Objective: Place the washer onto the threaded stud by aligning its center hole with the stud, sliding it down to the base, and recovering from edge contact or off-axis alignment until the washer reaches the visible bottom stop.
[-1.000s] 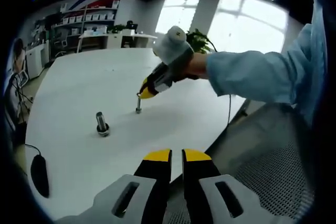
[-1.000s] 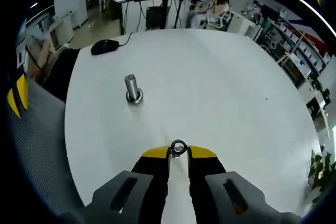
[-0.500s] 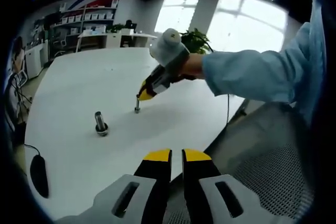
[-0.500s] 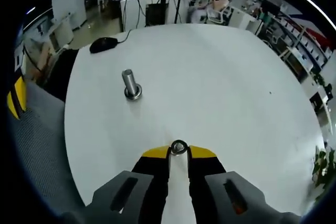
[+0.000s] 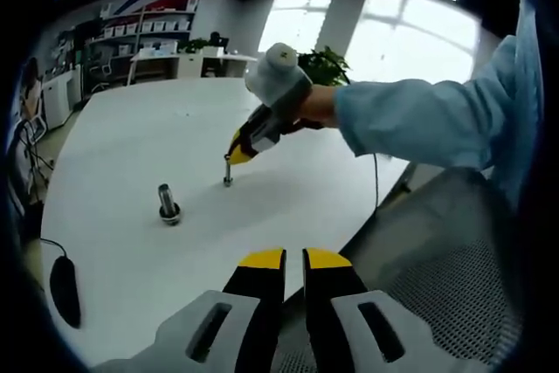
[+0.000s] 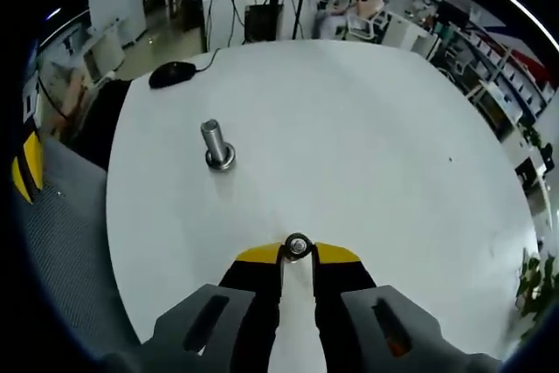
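White round table in open office, shelves and desks behind. Right gripper clenched on washer, pinched at jaw tips, low over tabletop. Threaded stud upright on its base, well apart toward far left. Left gripper idle off table edge, jaws pressed together, nothing between. Best approach: carry washer over stud, level it, centre hole on axis, lower without forcing. Washer small, bright metal ring, dark centre hole.
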